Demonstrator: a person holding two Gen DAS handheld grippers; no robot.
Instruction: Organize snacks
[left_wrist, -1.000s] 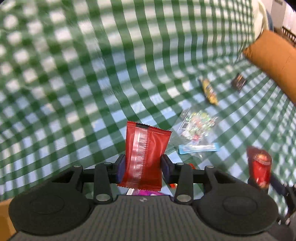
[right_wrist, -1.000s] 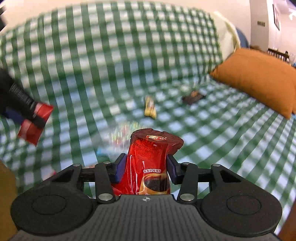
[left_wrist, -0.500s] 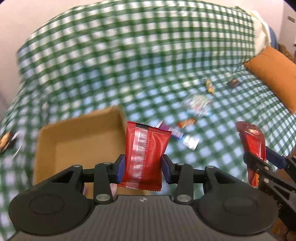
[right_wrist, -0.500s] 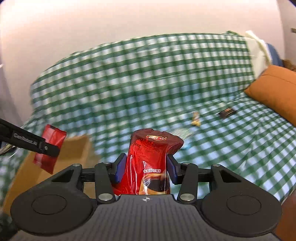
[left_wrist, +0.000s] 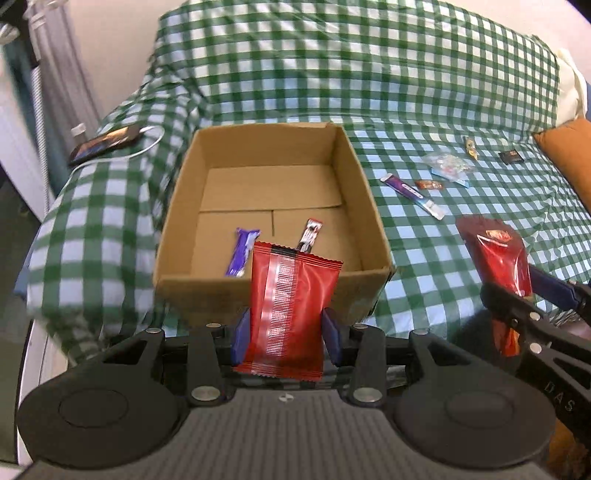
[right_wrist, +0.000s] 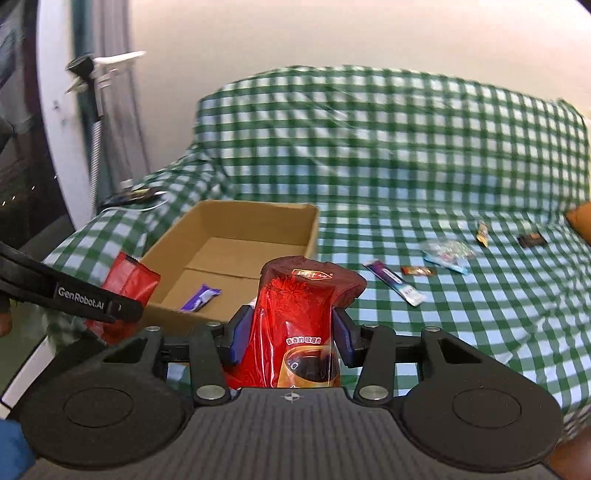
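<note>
My left gripper (left_wrist: 284, 332) is shut on a flat red snack packet (left_wrist: 291, 310), held just in front of the near wall of an open cardboard box (left_wrist: 273, 288). The box holds a purple bar (left_wrist: 242, 251) and a small red-and-silver packet (left_wrist: 310, 234). My right gripper (right_wrist: 291, 338) is shut on a red drink-mix pouch (right_wrist: 303, 321), right of the box (right_wrist: 255, 225) and short of it. Each gripper shows in the other's view: the right one (left_wrist: 517, 295), the left one (right_wrist: 122, 306). Loose snacks (left_wrist: 417, 194) lie on the green checked sofa cover.
Further right lie a clear candy bag (left_wrist: 448, 164), a small yellow packet (left_wrist: 471, 146) and a dark packet (left_wrist: 511, 157). An orange cushion (left_wrist: 569, 155) sits at the far right. A phone with a white cable (left_wrist: 107, 142) rests on the sofa's left arm.
Both grippers pulled back from the loose snacks and swung left with their packets. The cardboard box has come fully into view in front of them.
</note>
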